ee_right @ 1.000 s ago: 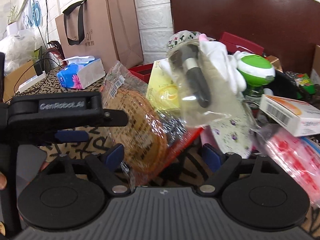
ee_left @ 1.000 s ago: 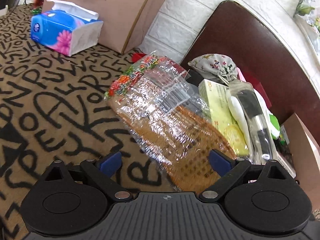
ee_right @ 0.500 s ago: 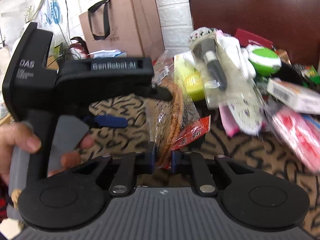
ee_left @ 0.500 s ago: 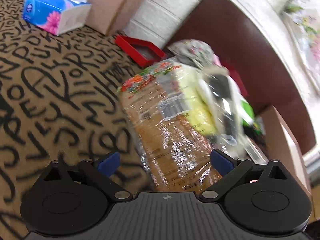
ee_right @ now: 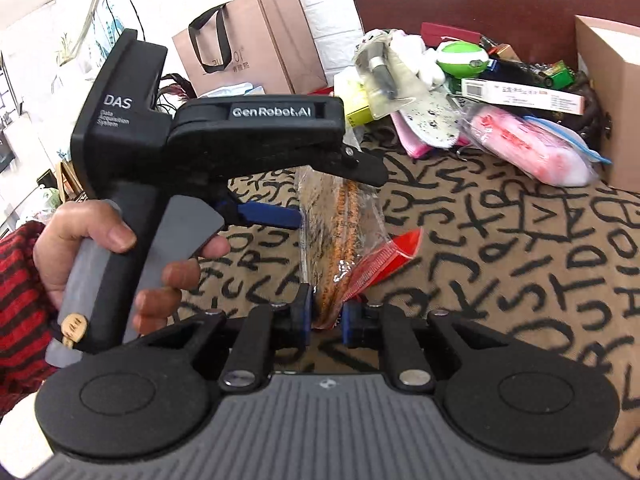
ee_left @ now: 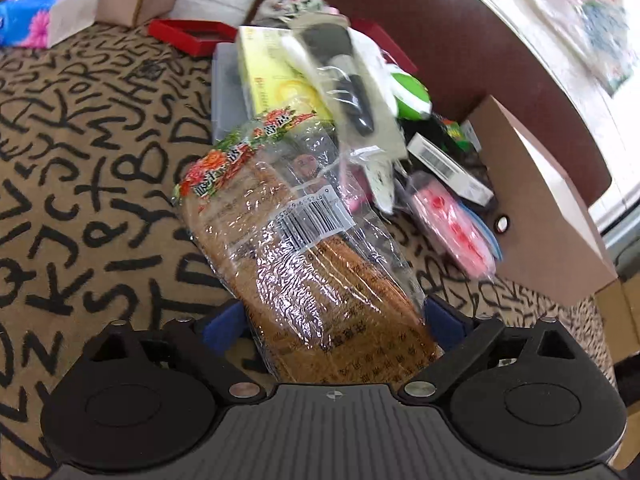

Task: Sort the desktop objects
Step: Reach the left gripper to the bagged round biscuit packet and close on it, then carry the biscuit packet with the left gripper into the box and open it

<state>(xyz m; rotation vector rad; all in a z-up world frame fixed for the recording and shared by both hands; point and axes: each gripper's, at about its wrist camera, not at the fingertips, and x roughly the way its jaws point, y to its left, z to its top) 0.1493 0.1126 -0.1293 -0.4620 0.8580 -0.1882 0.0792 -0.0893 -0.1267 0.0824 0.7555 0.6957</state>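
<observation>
A clear plastic packet of flat brown cakes (ee_left: 320,256) stands on edge above the letter-patterned tablecloth (ee_left: 80,160). My right gripper (ee_right: 326,312) is shut on its lower edge, beside a red wrapper corner (ee_right: 384,256). My left gripper (ee_left: 334,324) straddles the packet's broad width. Its jaws are closing, the blue pads (ee_left: 222,328) sit right at the plastic edges, and the packet shows no squeeze. A hand (ee_right: 80,248) holds the left gripper's handle in the right wrist view.
A pile lies behind: a yellow-green box (ee_left: 276,76), a bagged black brush (ee_left: 352,80), a green-white round item (ee_left: 412,96), a barcoded white box (ee_left: 444,164) and a pink packet (ee_left: 452,220). A cardboard box (ee_left: 540,208) stands right, a red tray (ee_left: 188,34) and tissues (ee_left: 36,20) far left.
My right gripper shut on the packet's edge and drew it out of the pile. The left gripper came in until the packet stood between its jaws.
</observation>
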